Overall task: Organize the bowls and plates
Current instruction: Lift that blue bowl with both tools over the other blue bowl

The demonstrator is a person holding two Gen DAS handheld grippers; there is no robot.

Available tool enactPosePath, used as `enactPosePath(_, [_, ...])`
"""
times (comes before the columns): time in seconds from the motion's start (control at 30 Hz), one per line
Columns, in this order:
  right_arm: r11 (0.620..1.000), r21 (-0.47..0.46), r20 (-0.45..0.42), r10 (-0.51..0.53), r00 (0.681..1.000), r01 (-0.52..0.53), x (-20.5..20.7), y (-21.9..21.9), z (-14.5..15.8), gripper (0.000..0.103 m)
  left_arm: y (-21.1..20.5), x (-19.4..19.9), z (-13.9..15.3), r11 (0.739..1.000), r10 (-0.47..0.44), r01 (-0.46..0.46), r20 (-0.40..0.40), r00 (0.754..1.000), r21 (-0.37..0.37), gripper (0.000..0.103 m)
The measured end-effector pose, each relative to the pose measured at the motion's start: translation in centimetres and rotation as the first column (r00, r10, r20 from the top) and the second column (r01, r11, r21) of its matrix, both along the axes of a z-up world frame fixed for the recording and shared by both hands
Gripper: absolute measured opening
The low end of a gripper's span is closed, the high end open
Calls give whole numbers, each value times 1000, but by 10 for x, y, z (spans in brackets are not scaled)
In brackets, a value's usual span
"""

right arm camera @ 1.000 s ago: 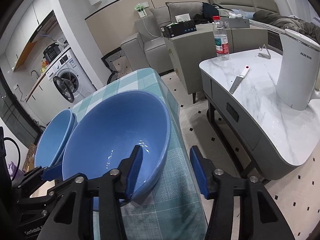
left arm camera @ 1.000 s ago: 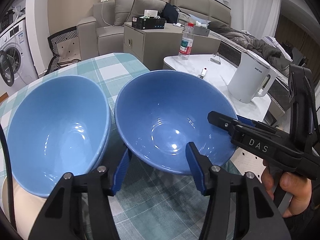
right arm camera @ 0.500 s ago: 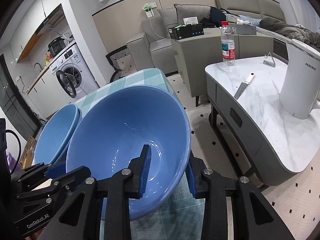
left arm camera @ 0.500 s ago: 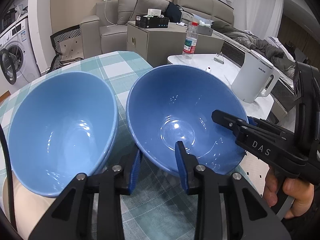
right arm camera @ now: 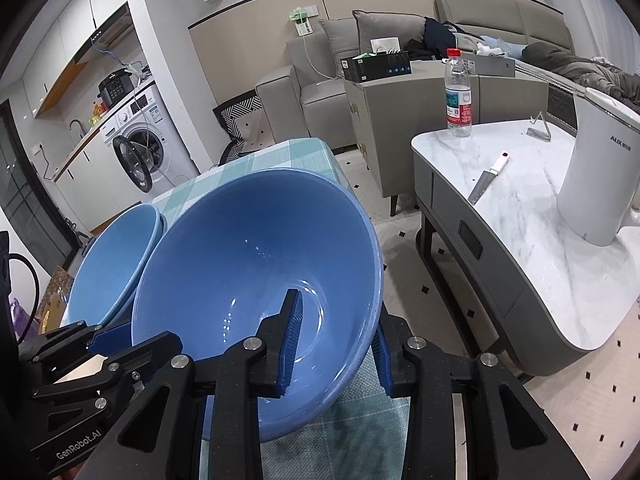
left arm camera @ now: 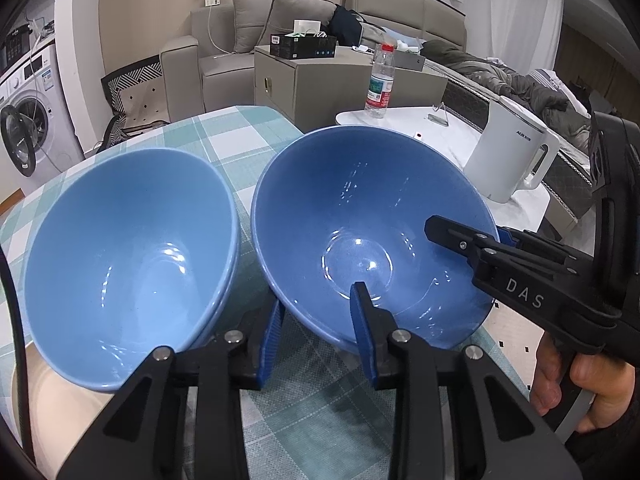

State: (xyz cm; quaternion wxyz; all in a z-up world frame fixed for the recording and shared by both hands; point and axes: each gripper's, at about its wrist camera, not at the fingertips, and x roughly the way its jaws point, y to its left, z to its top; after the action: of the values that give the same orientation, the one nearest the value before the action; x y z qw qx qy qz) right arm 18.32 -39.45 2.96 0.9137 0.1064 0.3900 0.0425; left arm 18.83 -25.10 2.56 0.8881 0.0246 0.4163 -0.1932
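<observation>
Left hand-held gripper [left arm camera: 316, 336] is clamped on the near rim of the right-hand blue bowl [left arm camera: 372, 236]: one blue pad inside the wall, the other outside beneath it. Right hand-held gripper [right arm camera: 334, 344] is clamped on the same bowl's rim further round, one pad inside and one outside. Both grips are on one bowl.

Bowl sits tilted toward the cameras, above the checked worktop [left arm camera: 224, 132], near its right edge. Whether its foot touches the cloth I cannot tell; the bowl's body hides it. Stack of blue bowls [left arm camera: 128, 256] stands just beside it on the left, rims close but apart.

Handling, as a judgement: glazed ceramic, stiff, fairly heavy, slick under the pads, and it will chip or break if knocked or dropped. The rim is the only practical hold; two grips spaced round it should stop it swinging. Nesting into the stack looks like the likely next step and calls for a clean lift over the neighbouring rim.

Room: worktop edge falls off right of the bowl to tiled floor [right arm camera: 404, 236]. Marble side table [right arm camera: 516, 216] with kettle [right arm camera: 600, 168], knife [right arm camera: 486, 182] and bottle [right arm camera: 458, 94] stands well apart. Space above the stack is open.
</observation>
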Motion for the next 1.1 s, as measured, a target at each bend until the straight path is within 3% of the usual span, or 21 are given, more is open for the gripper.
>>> enactPosePath(1.1, [1000, -3, 102, 4, 995, -3, -26, 7, 40, 34, 5, -20, 35, 1000, -12, 10, 94, 995, 17, 32])
